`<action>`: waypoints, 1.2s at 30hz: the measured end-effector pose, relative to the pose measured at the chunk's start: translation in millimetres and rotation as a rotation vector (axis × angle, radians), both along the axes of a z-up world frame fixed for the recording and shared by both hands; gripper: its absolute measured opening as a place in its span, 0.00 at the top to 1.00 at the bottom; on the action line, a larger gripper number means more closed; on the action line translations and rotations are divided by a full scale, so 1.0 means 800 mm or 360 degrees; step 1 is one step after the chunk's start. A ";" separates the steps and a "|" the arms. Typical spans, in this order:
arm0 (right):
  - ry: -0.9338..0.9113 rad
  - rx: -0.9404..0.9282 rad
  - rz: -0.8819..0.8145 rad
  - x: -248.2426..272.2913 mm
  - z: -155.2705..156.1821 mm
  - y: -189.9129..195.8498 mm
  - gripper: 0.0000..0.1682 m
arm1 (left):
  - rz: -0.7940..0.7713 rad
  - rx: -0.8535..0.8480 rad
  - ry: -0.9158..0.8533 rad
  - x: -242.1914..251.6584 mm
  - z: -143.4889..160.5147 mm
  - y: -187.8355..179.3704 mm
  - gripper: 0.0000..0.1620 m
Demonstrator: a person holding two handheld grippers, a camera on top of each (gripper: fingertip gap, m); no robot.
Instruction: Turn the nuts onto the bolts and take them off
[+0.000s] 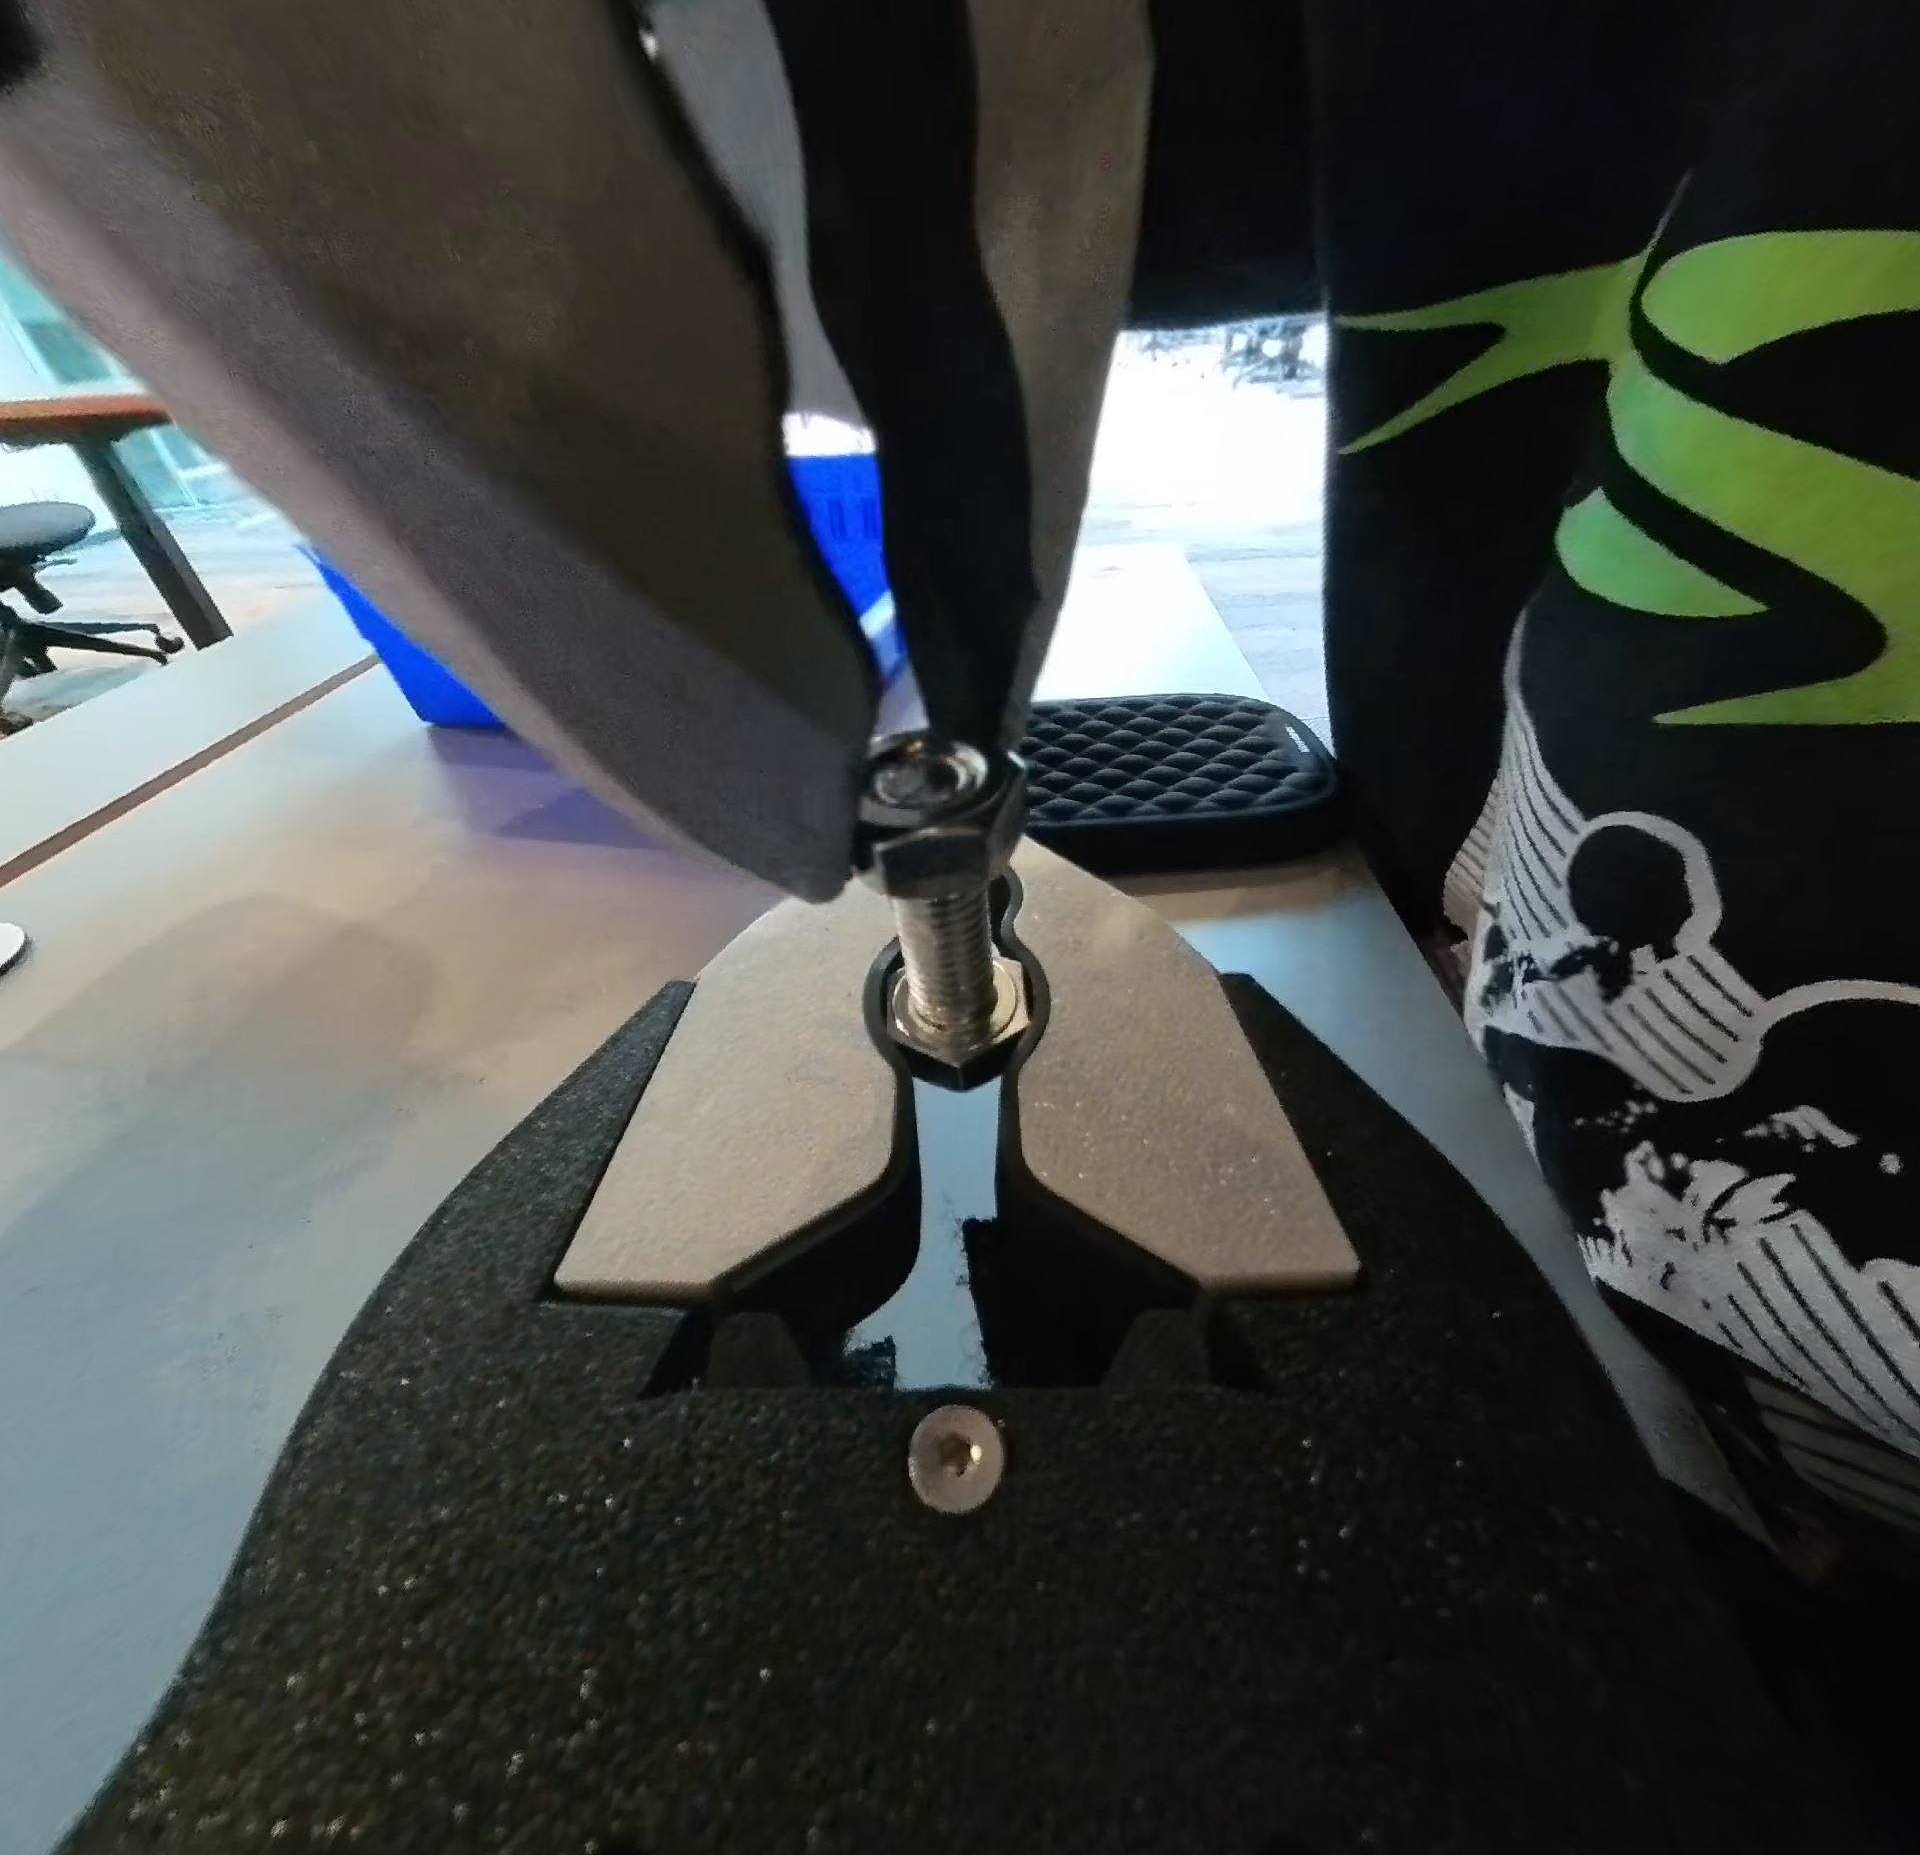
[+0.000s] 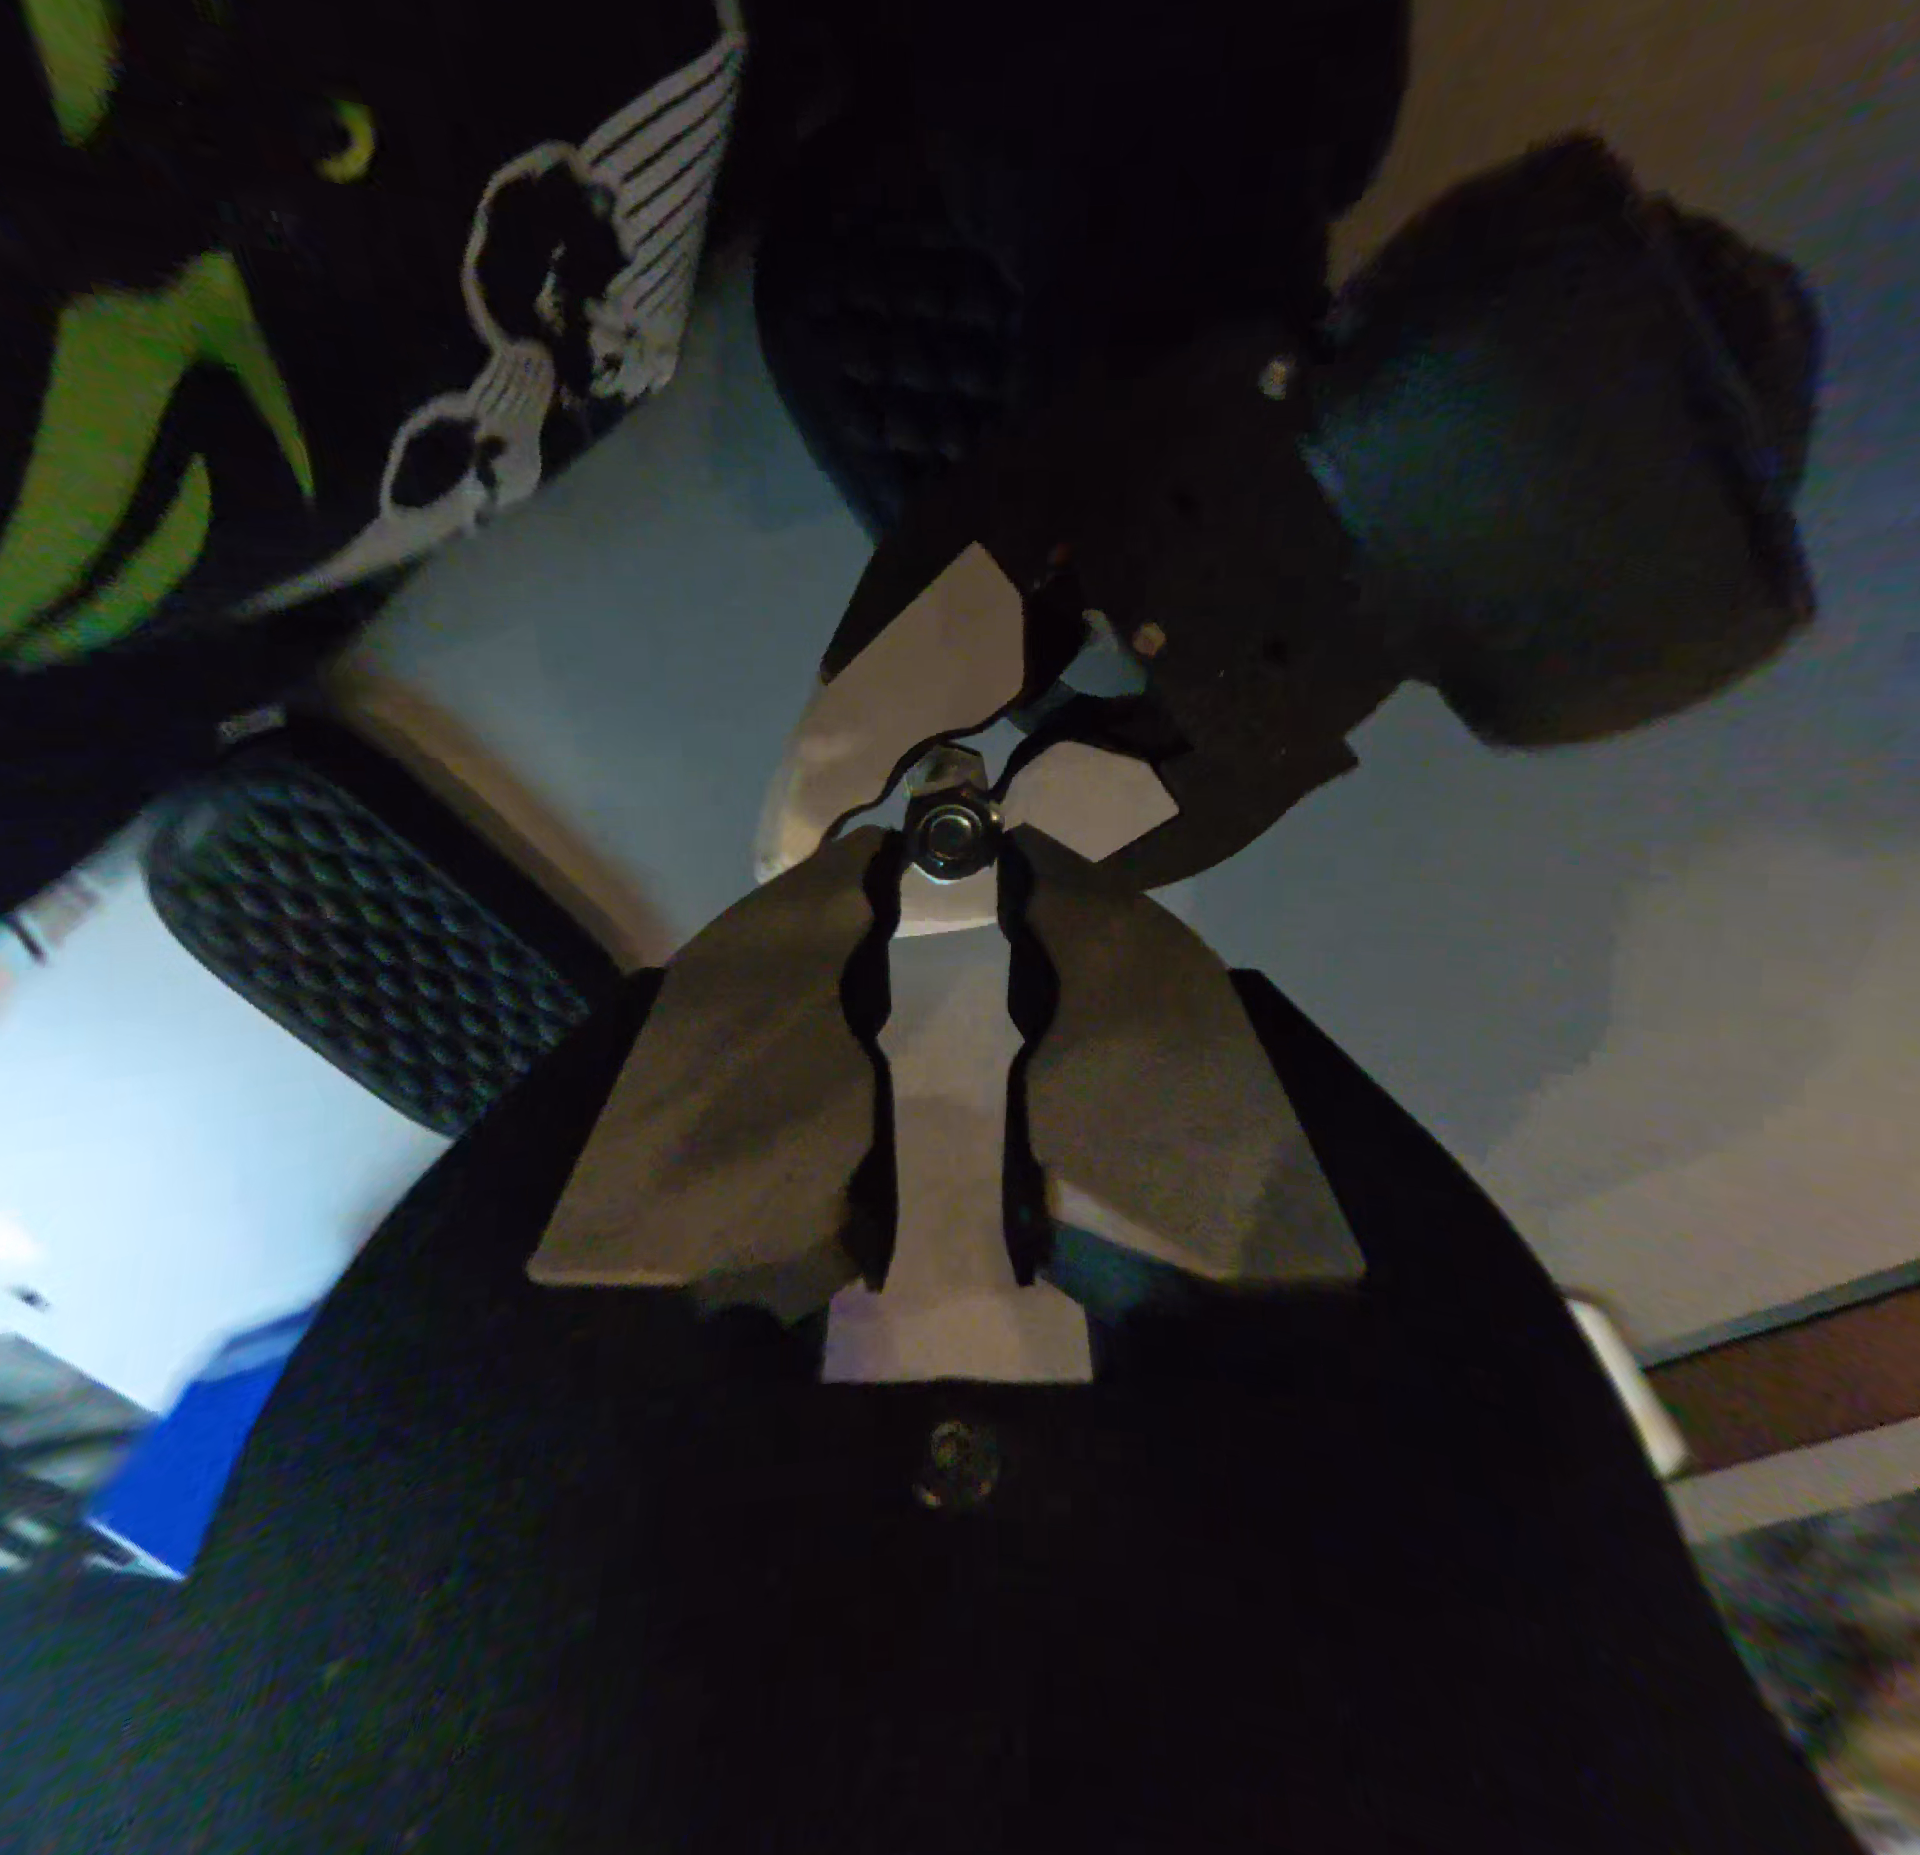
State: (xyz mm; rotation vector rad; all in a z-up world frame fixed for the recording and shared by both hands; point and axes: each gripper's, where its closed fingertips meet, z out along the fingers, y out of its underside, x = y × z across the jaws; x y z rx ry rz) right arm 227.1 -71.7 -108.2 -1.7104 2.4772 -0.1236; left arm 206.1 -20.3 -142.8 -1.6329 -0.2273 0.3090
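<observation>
The left gripper (image 1: pixel 958 1021) is clamped on the lower end of a steel bolt (image 1: pixel 943 958), gripping a hex part in the notch between its grey fingers. The bolt stands upright above the grey tabletop (image 1: pixel 312 974). At its top, the right gripper (image 1: pixel 940 782) comes down from above and pinches the hex nut (image 1: pixel 935 797) between its fingertips. In the right wrist view, the same nut (image 2: pixel 948 837) sits clamped at the right gripper's tips. A black quilted pad (image 1: pixel 1174 766) lies farther back, a blue bin (image 1: pixel 831 517) beyond it.

Left tool (image 1: pixel 961 1026) clamps nut (image 1: pixel 961 1038) on bolt (image 1: pixel 940 932); right tool (image 1: pixel 935 777) grips bolt head
</observation>
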 end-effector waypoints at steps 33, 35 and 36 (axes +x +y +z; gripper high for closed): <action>0.0046 -0.0047 0.0446 0.002 0.001 -0.005 0.89 | -0.0013 0.0006 0.0004 0.003 0.001 0.001 0.94; 0.0043 -0.0051 0.0183 0.001 0.001 -0.005 0.89 | -0.0004 0.0007 0.0002 0.002 0.001 0.001 0.94; 0.0041 -0.0059 0.0027 0.000 0.001 -0.005 0.89 | 0.0001 0.0006 0.0001 0.001 0.001 0.001 0.94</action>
